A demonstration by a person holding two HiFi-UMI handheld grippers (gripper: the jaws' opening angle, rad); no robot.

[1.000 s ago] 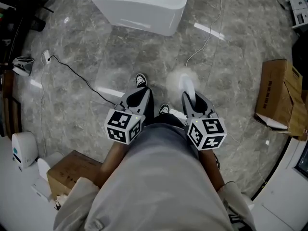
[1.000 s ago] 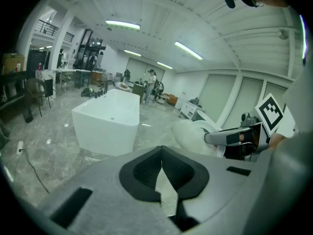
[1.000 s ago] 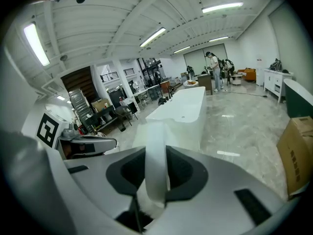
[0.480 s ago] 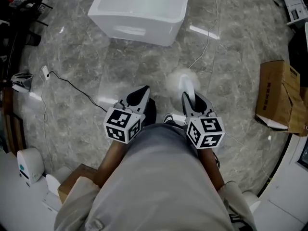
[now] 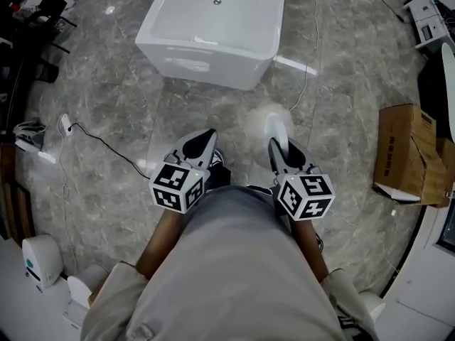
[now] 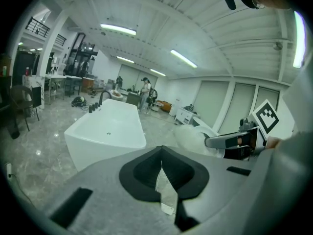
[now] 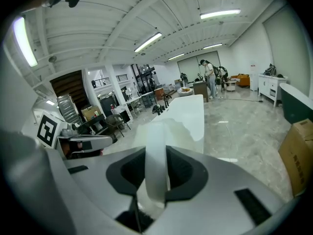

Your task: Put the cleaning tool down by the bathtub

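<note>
The right fingers [image 7: 188, 170] pinch the tool [image 7: 155, 146] by its stiff handle, the best hold. Its fluffy head beyond them looks light. The left fingers [image 6: 142, 173] are pressed together, empty.

Layout, seen from above: I have the left gripper [image 5: 202, 138] and right gripper [image 5: 279, 145] side by side. The cleaning tool [image 5: 274, 125] sits between the right gripper's jaws. The bathtub [image 5: 213, 30] stands ahead on the floor [image 5: 106, 105], a cardboard box [image 5: 402, 151] lies right, and a cable [image 5: 106, 137] lies left.
</note>
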